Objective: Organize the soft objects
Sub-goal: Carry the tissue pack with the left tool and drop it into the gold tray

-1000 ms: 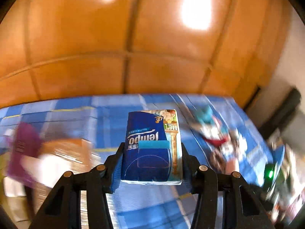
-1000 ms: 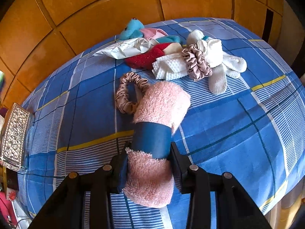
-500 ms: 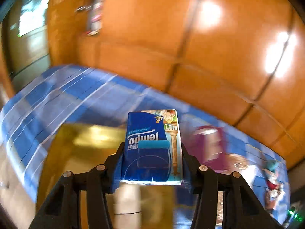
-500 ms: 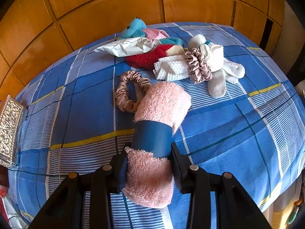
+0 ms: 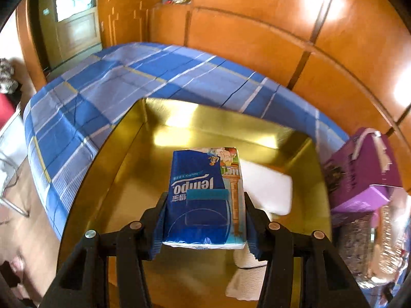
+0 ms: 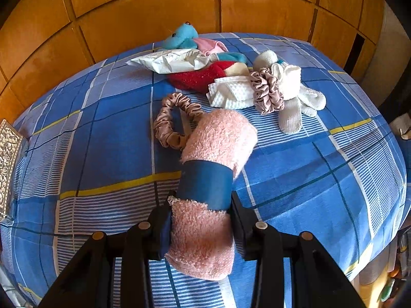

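Observation:
My left gripper (image 5: pixel 204 220) is shut on a blue Tempo tissue pack (image 5: pixel 204 195) and holds it above a gold box (image 5: pixel 123 169) that has white soft items (image 5: pixel 267 187) inside. My right gripper (image 6: pixel 200 220) is shut on a rolled pink towel (image 6: pixel 218 138) with a blue band, held above the blue checked bedspread (image 6: pixel 321 169). Beyond it lie a beige scrunchie (image 6: pixel 174 120), a mauve scrunchie (image 6: pixel 267 92), a white cloth (image 6: pixel 231 92), white socks (image 6: pixel 303 100), a red plush (image 6: pixel 200 77), a white wipes pack (image 6: pixel 172 61) and a blue plush toy (image 6: pixel 182 36).
A purple box (image 5: pixel 359 174) stands right of the gold box on the bedspread (image 5: pixel 108 87). A silver patterned box (image 6: pixel 7 159) lies at the bed's left edge. Wooden panels (image 6: pixel 154 12) back the bed. Floor and a door (image 5: pixel 74 25) show at left.
My left gripper has swung left with the tissue pack, from over the bed to above the gold box. My right gripper has barely moved, still holding the towel.

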### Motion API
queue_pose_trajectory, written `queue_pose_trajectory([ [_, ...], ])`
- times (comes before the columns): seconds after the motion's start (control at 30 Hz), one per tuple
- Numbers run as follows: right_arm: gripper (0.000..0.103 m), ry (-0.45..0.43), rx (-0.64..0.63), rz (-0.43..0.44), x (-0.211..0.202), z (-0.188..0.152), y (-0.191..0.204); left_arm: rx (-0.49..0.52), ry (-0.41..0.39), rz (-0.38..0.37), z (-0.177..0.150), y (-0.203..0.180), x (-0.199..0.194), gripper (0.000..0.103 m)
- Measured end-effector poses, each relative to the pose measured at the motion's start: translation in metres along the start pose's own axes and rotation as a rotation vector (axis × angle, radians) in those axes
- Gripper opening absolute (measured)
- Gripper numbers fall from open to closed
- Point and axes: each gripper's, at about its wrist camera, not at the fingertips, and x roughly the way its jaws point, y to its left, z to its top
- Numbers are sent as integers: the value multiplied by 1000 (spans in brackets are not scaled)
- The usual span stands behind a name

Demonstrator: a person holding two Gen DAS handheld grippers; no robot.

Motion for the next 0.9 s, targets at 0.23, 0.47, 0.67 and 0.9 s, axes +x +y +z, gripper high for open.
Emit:
queue_pose_trajectory([
  [0.23,39,7,-7,-16,0,-1,0,13,15,47,1,1,18,58],
  [0.47,39,5,-12,-36,1,0,4,63,-68,50,9,-14,0,78],
  [0.67,38,0,7,-47,1,2,6,121,-197,10,-1,-30,-47,90],
  [0.9,35,-7,25,17,-4,12,18,176,-253,-40,-24,-44,-83,90],
])
